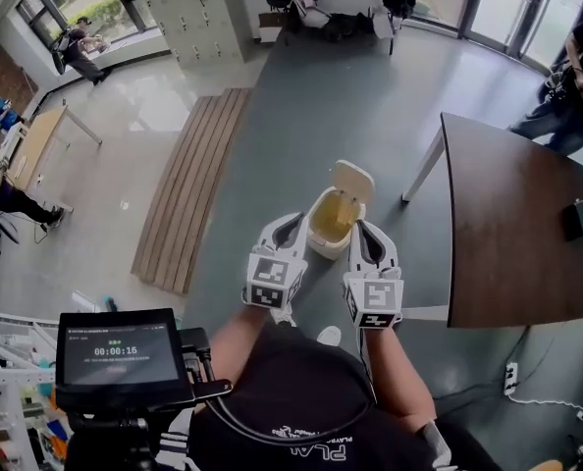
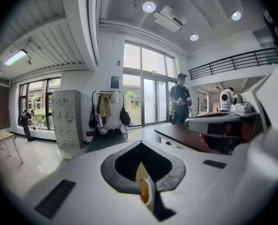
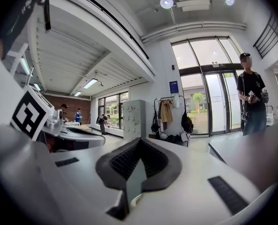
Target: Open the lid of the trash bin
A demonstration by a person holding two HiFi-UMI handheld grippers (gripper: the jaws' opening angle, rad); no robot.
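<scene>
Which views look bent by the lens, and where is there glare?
Left gripper view: strong fisheye, dark corners, ceiling lamp flares. Right gripper view: same bending, upper window panes overexposed. Head view: curved edges, daylight reflecting on the floor, trash bin sharp.

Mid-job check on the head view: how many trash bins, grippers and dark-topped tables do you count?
trash bin: 1
grippers: 2, the left gripper and the right gripper
dark table: 1
Total: 4
</scene>
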